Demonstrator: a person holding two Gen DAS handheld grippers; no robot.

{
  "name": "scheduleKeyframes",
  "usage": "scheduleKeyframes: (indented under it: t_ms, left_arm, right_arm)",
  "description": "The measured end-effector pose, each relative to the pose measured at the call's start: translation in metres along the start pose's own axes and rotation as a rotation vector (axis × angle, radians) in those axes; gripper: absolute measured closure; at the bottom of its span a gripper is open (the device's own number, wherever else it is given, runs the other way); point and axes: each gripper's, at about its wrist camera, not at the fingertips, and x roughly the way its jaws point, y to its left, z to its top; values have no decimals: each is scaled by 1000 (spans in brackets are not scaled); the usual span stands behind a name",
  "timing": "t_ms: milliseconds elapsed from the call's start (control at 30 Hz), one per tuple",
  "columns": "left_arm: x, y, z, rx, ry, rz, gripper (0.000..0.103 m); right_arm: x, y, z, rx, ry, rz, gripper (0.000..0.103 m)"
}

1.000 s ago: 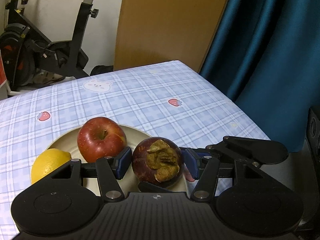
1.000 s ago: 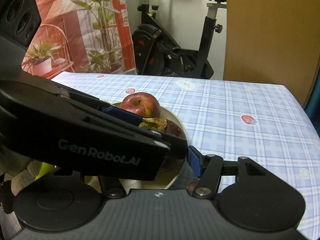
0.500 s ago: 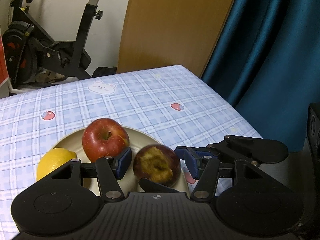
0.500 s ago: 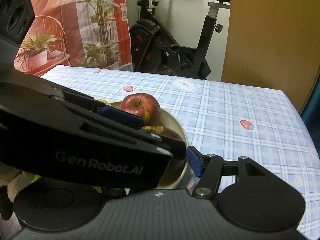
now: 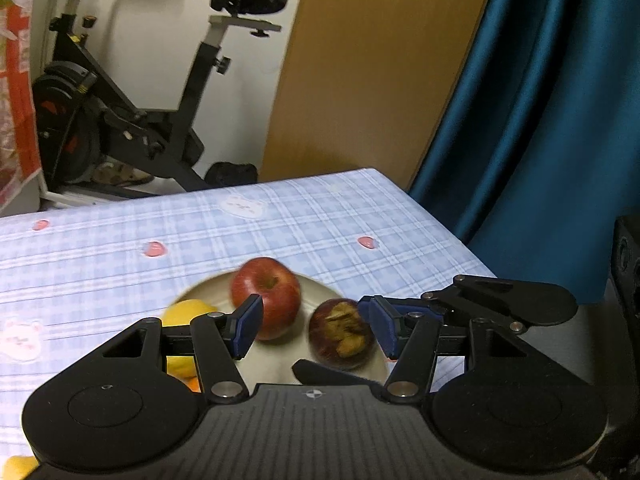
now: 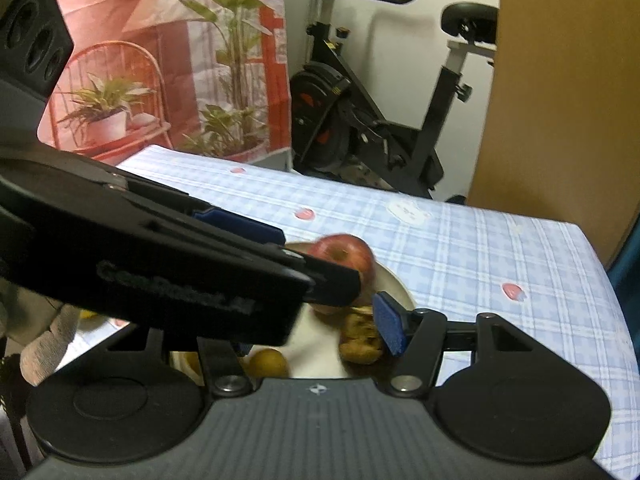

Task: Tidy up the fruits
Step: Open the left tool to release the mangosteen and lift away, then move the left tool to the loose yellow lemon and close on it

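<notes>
left claw (image 5: 312, 330): I see it apart, holding nothing
right claw (image 6: 320, 330): apart
mangosteen (image 5: 342, 334): on plate (image 5: 208, 286), beside apple (image 5: 266, 296)

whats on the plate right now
A red apple, a mangosteen and a lemon lie on the plate. The left tool hides the plate's near part.

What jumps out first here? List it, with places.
The red apple at the back of the plate, with the dark mangosteen in front of it, lying free between the open left claw fingers. A lemon sits at the plate's left, and an exercise bike stands beyond the table.
</notes>
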Motion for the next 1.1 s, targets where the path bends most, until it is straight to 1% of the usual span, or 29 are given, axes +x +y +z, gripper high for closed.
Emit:
scheduleKeyframes:
  t_ms: [300, 433, 667, 833, 1100]
  left_arm:
    - [-58, 46, -10, -19, -47, 72, 42]
    - [-82, 71, -15, -43, -68, 119, 42]
    - [-115, 111, -26, -87, -93, 176, 42]
    - [-130, 131, -34, -120, -104, 195, 42]
    - [-145, 151, -47, -168, -107, 212, 42]
  right_arm:
    - [8, 40, 8, -39, -13, 56, 41]
    - [16, 58, 13, -59, -12, 82, 41]
    - [27, 86, 18, -98, -6, 114, 41]
    - [34, 102, 21, -127, -2, 128, 41]
    - [44, 125, 20, -160, 11, 148, 41]
